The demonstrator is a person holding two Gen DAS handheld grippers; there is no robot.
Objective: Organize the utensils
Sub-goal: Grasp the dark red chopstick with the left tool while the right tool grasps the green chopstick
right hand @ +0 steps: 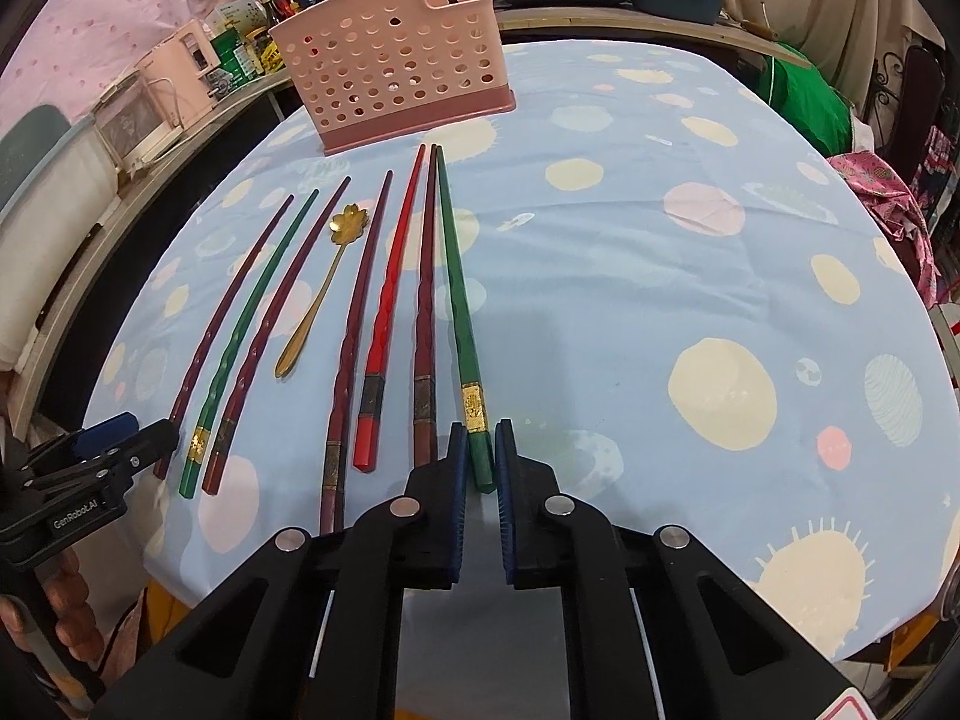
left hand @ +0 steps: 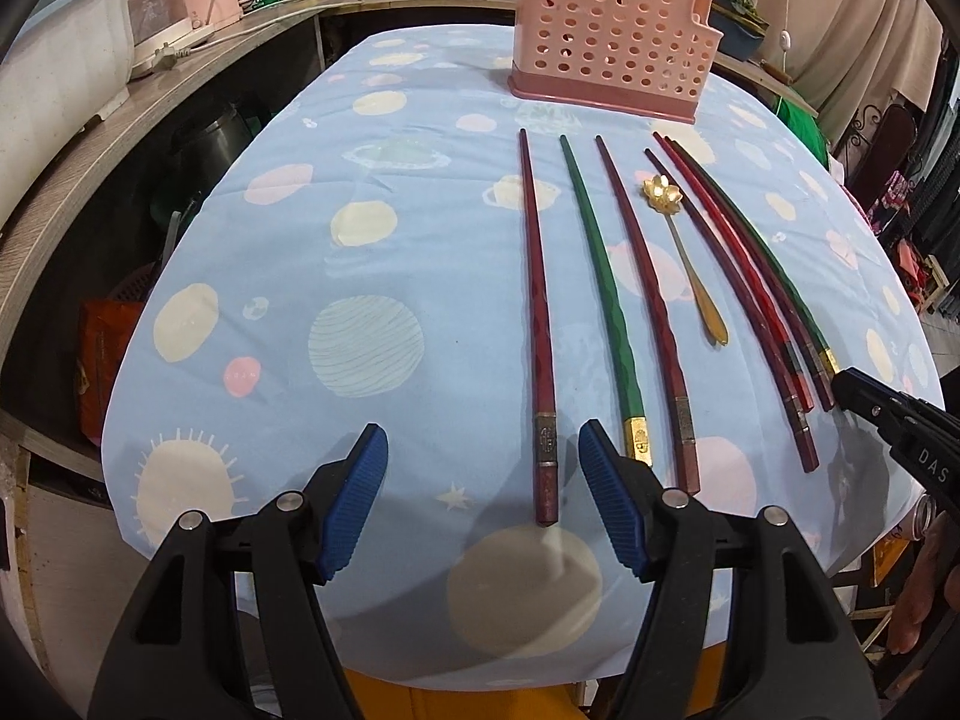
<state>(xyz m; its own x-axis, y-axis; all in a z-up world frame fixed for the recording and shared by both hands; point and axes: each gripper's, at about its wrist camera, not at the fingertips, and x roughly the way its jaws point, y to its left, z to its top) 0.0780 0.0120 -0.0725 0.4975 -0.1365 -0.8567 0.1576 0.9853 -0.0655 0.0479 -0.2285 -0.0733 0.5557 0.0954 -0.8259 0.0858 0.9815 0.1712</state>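
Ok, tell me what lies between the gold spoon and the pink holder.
Nothing but bare tablecloth. In the right wrist view the gold spoon stops short of the pink holder, with only cloth between its flower-shaped bowl and the holder's base.

- Left wrist view: low over the near edge of the worktop, angled down, facing the pink basket at the far end.
- Right wrist view: same near edge, further right of the basket, equally close.
- Shared: basket, chopstick row, gold spoon.

chopsticks: glossy lacquer; spoon: shiny metal; holder: matt plastic; tablecloth: cloth
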